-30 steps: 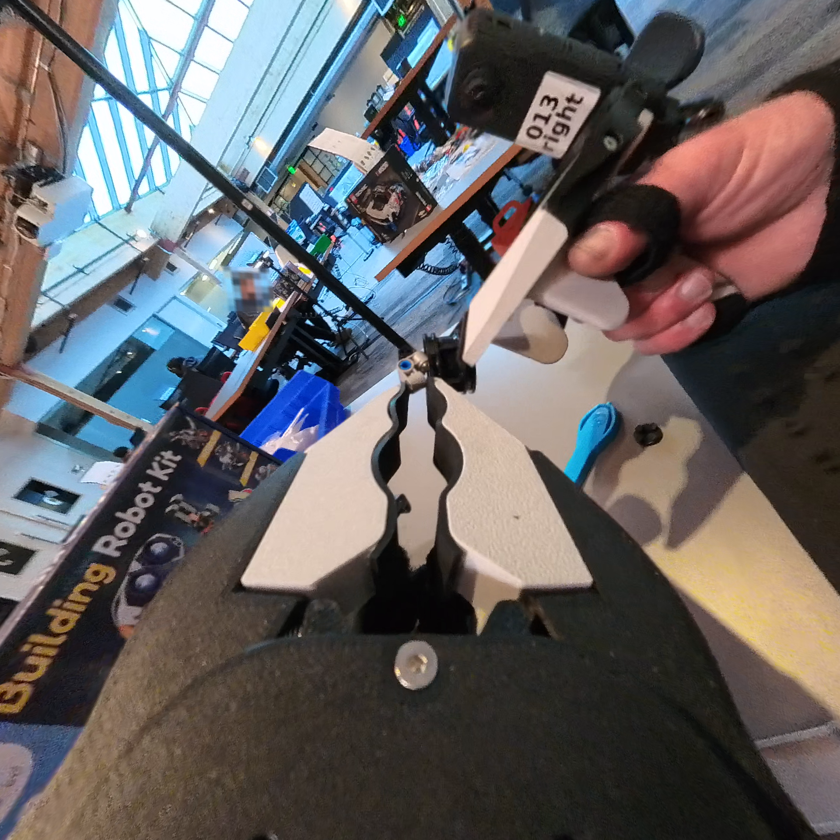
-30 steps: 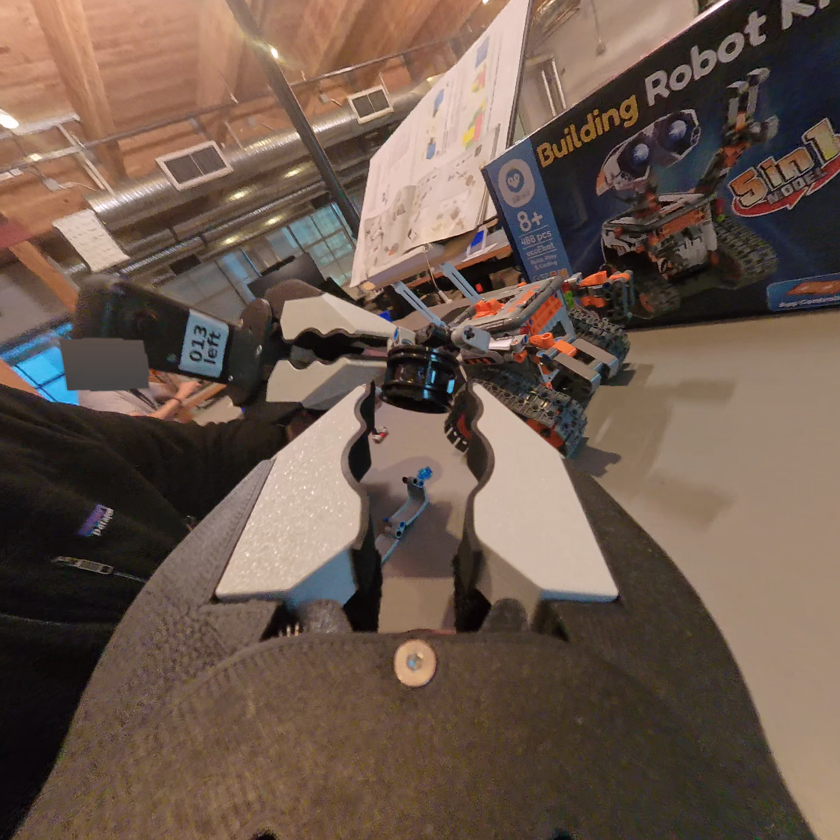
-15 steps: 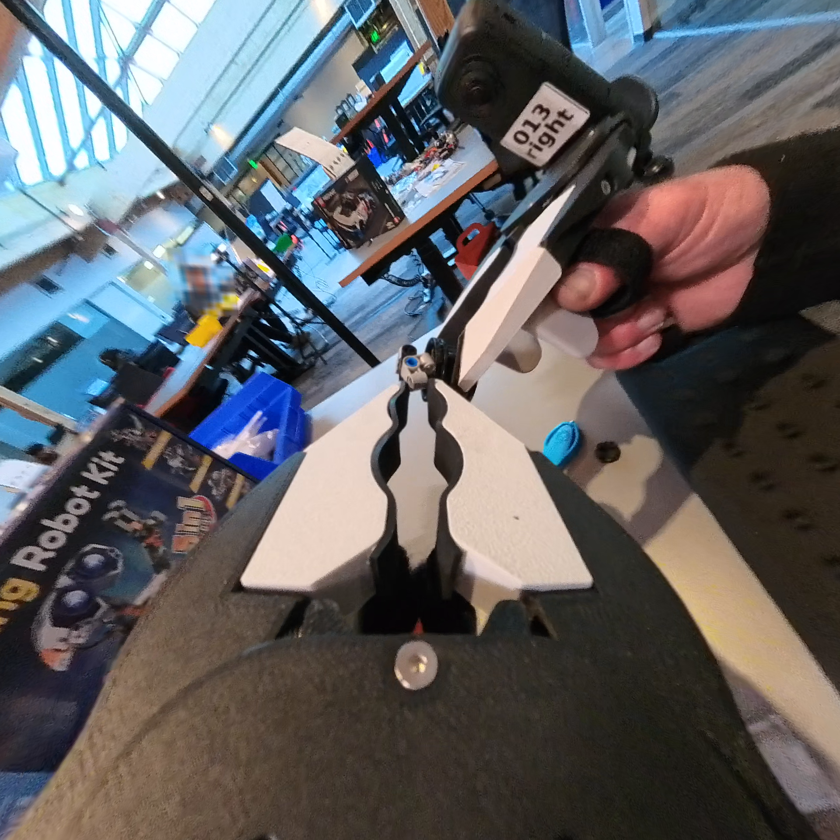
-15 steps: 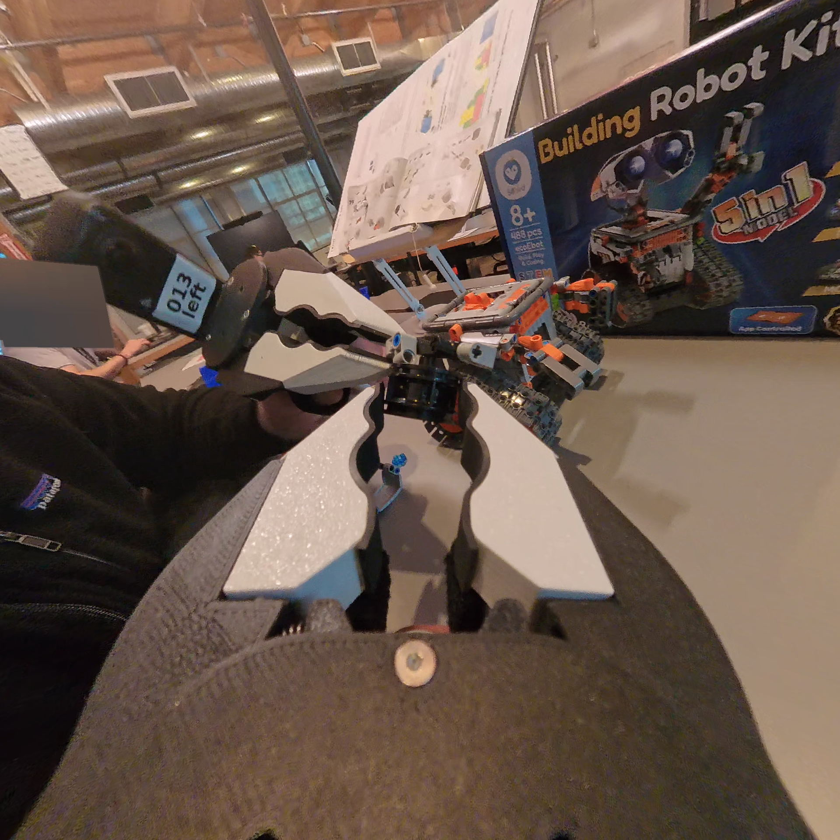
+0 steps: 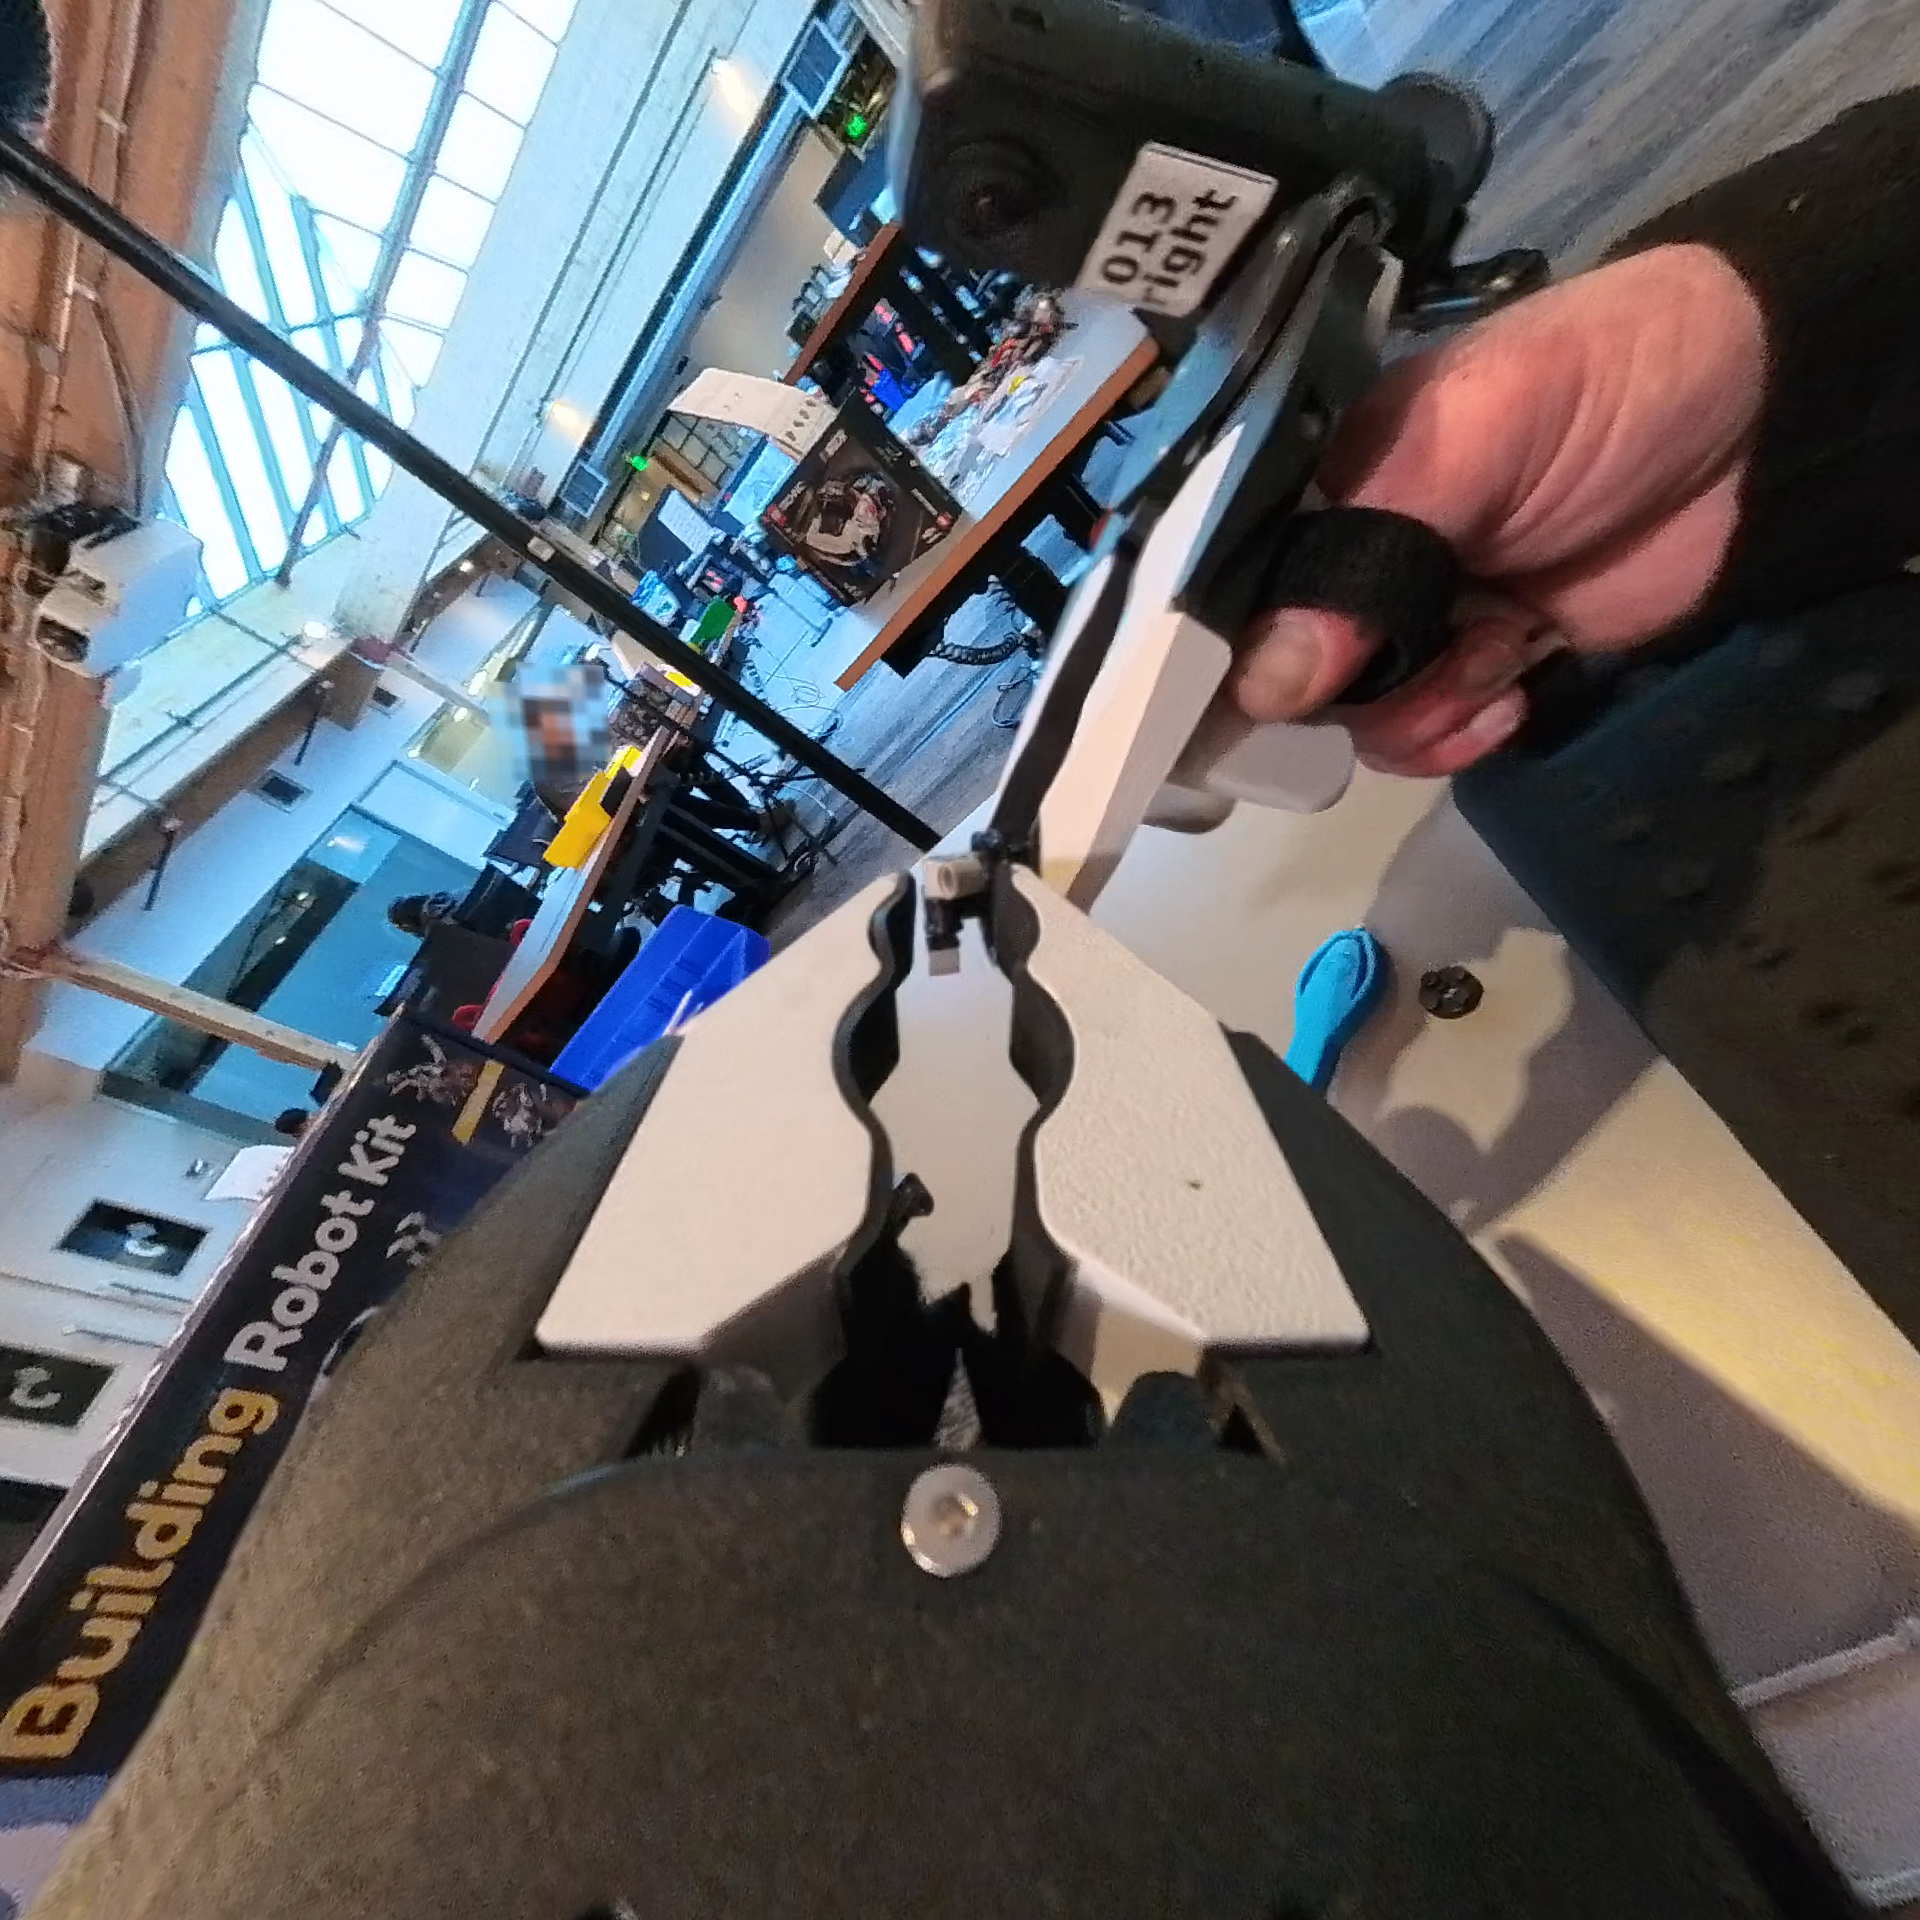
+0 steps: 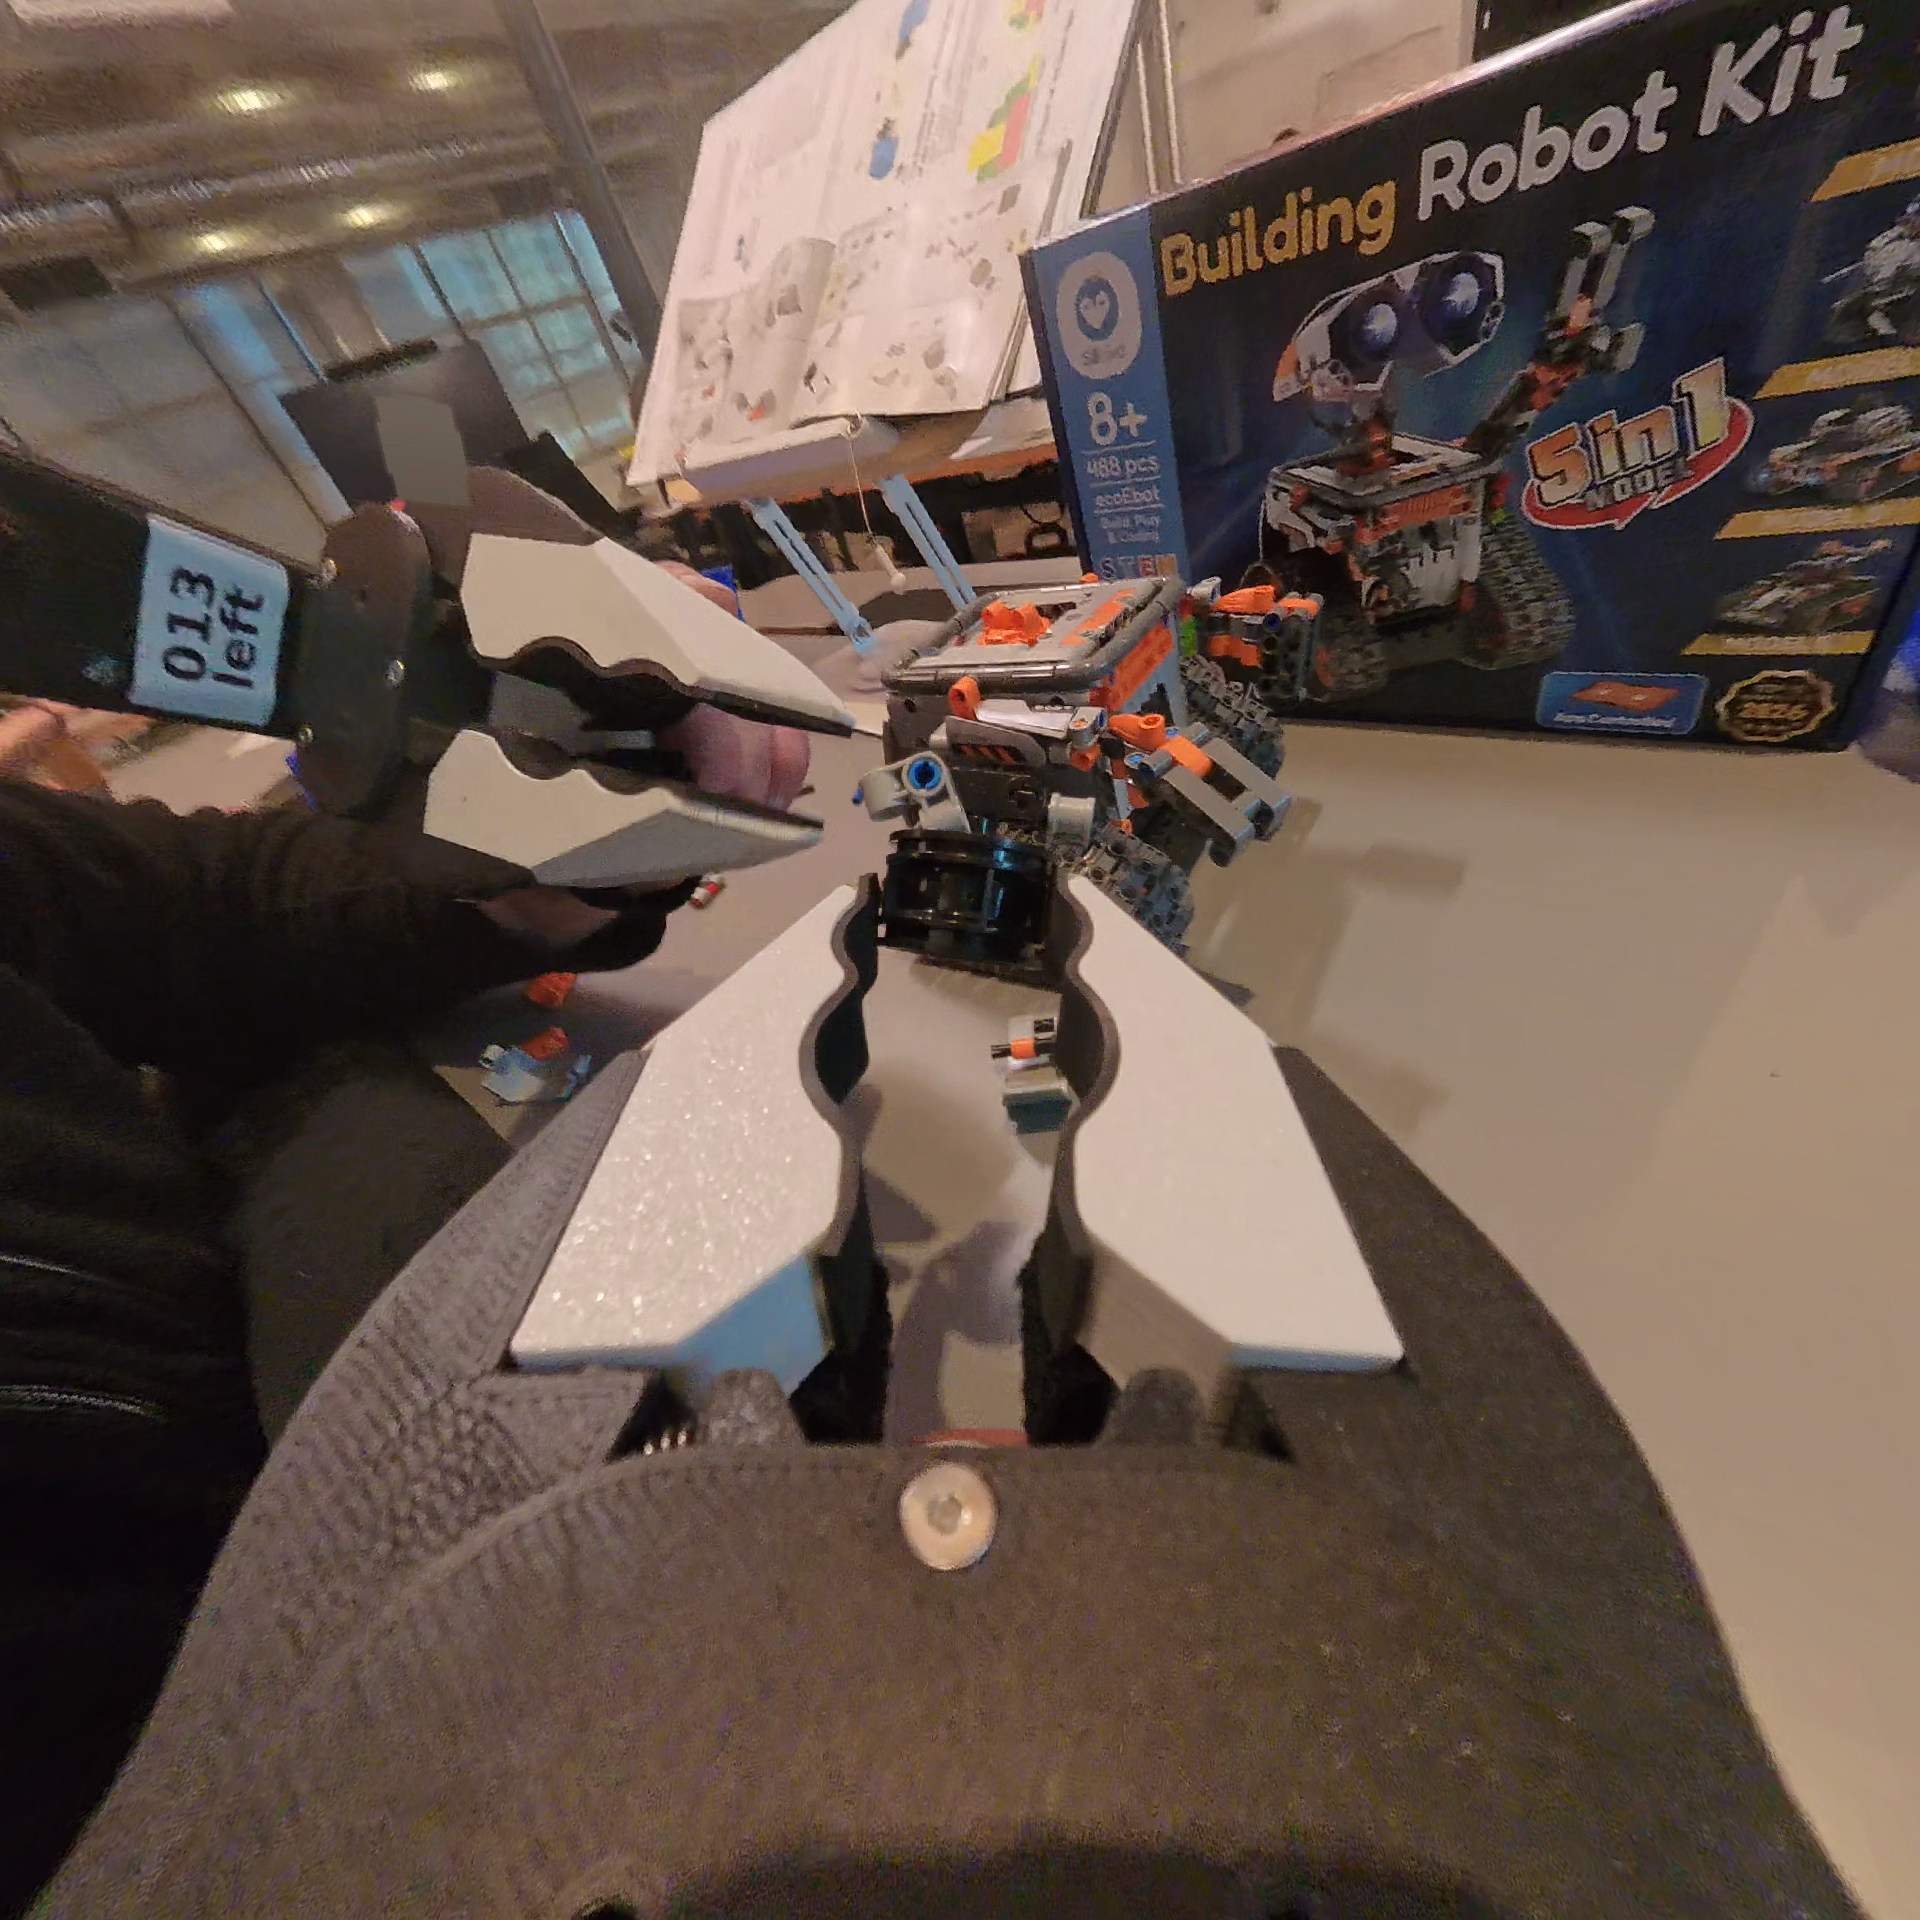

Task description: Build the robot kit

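My right gripper [image 6: 966, 904] is shut on a black wheel [image 6: 961, 894] and holds it above the table, in front of a grey and orange brick robot model [image 6: 1091, 717]. A small grey connector with a blue pin [image 6: 914, 781] sits on top of the wheel. My left gripper [image 6: 831, 779] comes in from the left with its jaws apart, its tips just short of that connector. In the left wrist view the left gripper [image 5: 951, 899] is open, with the grey connector [image 5: 951, 878] at its tips. The right gripper [image 5: 1003, 844] reaches down to it from the upper right.
A dark blue kit box [image 6: 1507, 343] stands at the back of the pale table [image 6: 1558, 1039]; the box also shows in the left wrist view [image 5: 208, 1403]. An open booklet [image 6: 862, 239] rests on a stand. Loose small pieces [image 6: 1029, 1070] lie under the grippers. A blue tool [image 5: 1335, 987] lies on the table. Only a small space, under 4 cm, lies between the two pairs of fingers.
My left gripper has opened and let go of the grey connector, which stays on the wheel. My right gripper keeps its hold on the wheel.
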